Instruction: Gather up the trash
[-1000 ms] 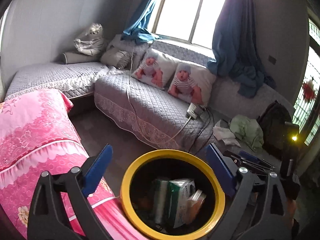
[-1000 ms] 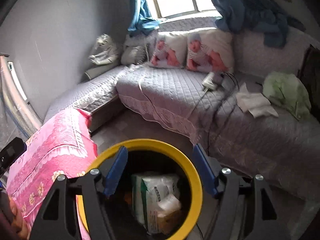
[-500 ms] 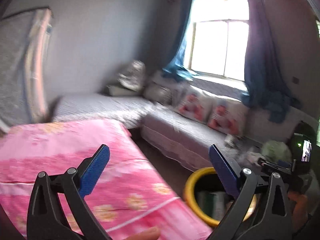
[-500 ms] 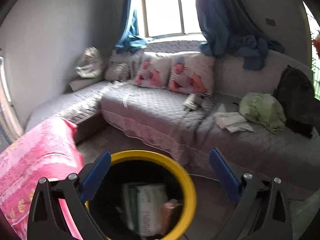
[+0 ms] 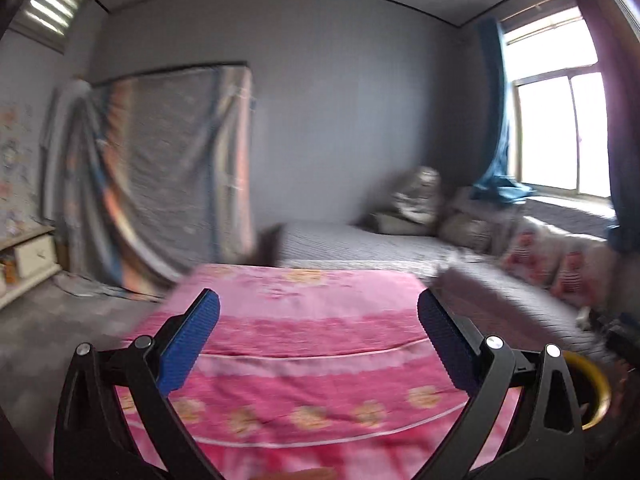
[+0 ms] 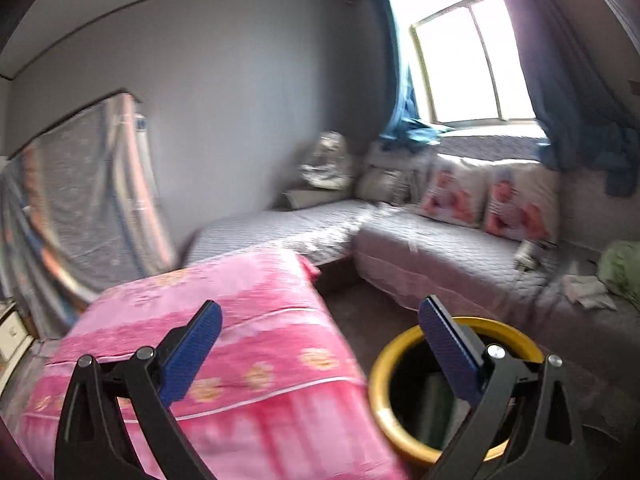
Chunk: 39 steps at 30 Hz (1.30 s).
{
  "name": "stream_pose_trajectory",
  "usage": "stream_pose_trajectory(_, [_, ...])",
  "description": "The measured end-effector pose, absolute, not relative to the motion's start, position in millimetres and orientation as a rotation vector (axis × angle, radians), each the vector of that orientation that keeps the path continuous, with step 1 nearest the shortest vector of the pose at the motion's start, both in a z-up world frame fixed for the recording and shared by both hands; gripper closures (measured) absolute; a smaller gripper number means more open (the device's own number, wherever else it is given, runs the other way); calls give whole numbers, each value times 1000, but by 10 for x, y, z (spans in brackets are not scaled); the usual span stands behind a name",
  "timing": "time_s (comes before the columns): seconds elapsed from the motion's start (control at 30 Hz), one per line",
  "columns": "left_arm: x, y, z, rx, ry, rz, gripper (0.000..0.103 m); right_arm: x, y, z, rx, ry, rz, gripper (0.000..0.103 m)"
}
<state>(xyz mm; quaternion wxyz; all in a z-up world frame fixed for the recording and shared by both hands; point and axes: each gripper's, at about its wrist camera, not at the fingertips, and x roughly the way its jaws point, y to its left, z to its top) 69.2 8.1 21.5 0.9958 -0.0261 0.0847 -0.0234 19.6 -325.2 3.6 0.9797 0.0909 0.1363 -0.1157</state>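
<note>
2 tools, left tool [image 5: 318, 314] and right tool [image 6: 320, 316], both spread wide, empty, yellow-rimmed bin [image 6: 386, 408] beside pink bedspread [image 6: 240, 320]

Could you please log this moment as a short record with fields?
left gripper: open, empty, over the pink bed
right gripper: open, empty
bin: yellow rim, on the floor beside the bed, contents blurred
sofa: grey, two pillows, white scraps
</note>
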Motion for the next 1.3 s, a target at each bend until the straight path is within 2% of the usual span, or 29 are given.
stream_pose_trajectory(0.2, [533, 274, -47, -154, 265, -76, 8, 28, -2778, 5, 181, 294, -140, 8])
stream_pose_trajectory(0.47, [371, 316, -257, -198, 268, -52, 8, -93, -2608, -131, 127, 268, -215, 8])
stream_pose_trajectory(1.3, [255, 75, -193, -119, 231, -16, 8, -76, -2555, -305, 102, 258, -217, 8])
